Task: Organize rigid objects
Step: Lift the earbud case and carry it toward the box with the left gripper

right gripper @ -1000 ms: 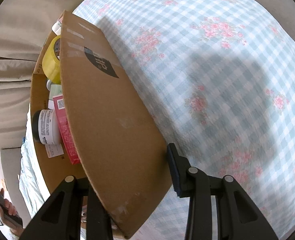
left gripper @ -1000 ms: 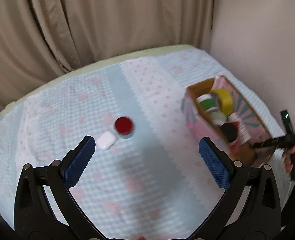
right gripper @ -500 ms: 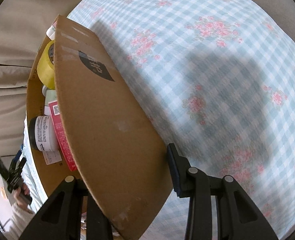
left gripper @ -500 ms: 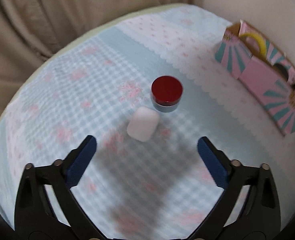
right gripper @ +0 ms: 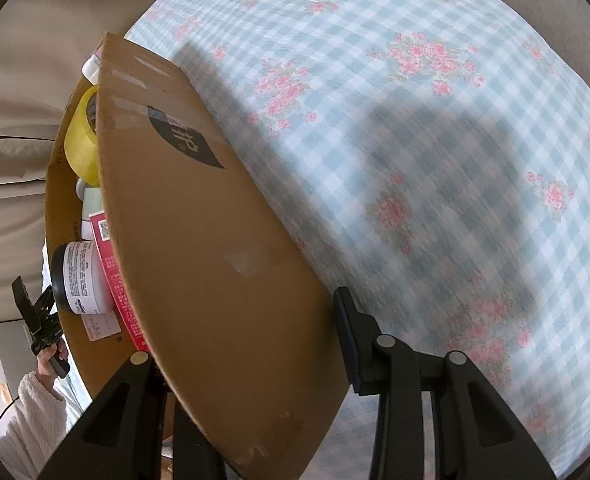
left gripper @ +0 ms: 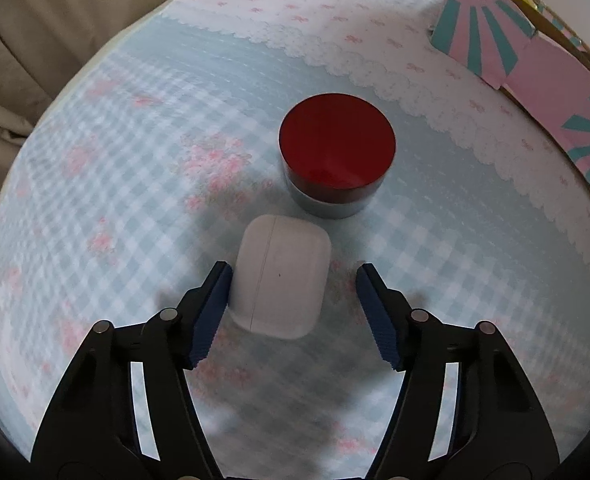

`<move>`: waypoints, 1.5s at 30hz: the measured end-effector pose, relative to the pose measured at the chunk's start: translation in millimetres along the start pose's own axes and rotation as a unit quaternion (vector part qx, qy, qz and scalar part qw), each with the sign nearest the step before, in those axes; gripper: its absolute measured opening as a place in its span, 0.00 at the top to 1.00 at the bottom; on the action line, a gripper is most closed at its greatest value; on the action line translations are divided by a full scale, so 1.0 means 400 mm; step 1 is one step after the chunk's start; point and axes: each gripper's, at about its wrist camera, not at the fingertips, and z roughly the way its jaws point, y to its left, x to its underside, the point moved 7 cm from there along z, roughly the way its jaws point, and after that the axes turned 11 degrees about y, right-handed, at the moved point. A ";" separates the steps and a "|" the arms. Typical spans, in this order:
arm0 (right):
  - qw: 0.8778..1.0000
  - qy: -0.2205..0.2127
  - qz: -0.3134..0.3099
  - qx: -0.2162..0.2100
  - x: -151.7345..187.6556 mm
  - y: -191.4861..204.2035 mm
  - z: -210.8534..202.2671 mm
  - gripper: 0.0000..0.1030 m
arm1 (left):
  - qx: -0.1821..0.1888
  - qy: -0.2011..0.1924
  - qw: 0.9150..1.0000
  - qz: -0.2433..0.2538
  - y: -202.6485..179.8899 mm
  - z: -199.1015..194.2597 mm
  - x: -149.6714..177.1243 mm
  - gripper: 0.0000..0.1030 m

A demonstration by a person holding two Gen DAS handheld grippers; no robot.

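Note:
In the left wrist view a white earbud case (left gripper: 281,276) lies on the blue checked cloth between my left gripper's (left gripper: 293,312) blue pads. The left pad (left gripper: 211,312) touches it; the right pad stands a little apart, so the gripper is open. A jar with a red lid (left gripper: 337,158) stands just beyond the case. My right gripper (right gripper: 251,344) straddles the wall of a cardboard box (right gripper: 199,240); its left finger is hidden behind the wall.
The box holds a yellow tape roll (right gripper: 81,148), a white jar with a black lid (right gripper: 79,280) and a red packet (right gripper: 113,264). Its pink and teal side (left gripper: 535,68) shows at the far right. Beige curtains hang behind the bed.
My left gripper has dropped and moved forward onto the white case, and its fingers have narrowed around it. The right gripper has barely moved at the box wall.

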 end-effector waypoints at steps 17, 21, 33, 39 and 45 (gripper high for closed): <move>1.000 -0.003 0.003 -0.002 0.004 -0.004 -0.003 0.67 | 0.005 -0.011 1.000 -0.018 -0.012 -0.032 0.002 0.56; 1.000 -0.002 0.003 -0.003 0.006 -0.005 -0.004 0.67 | 0.012 -0.033 0.998 -0.044 -0.031 -0.079 0.010 0.56; 1.000 0.012 -0.002 0.004 -0.003 0.006 -0.002 0.67 | 0.024 -0.114 0.989 -0.091 -0.136 -0.355 -0.064 0.56; 1.000 0.026 -0.013 0.005 -0.017 0.013 0.001 0.67 | 0.024 -0.143 0.982 -0.118 -0.203 -0.493 -0.135 0.56; 0.999 0.035 -0.041 0.001 -0.031 0.024 0.009 0.67 | 0.032 -0.158 0.977 -0.138 -0.326 -0.546 -0.214 0.56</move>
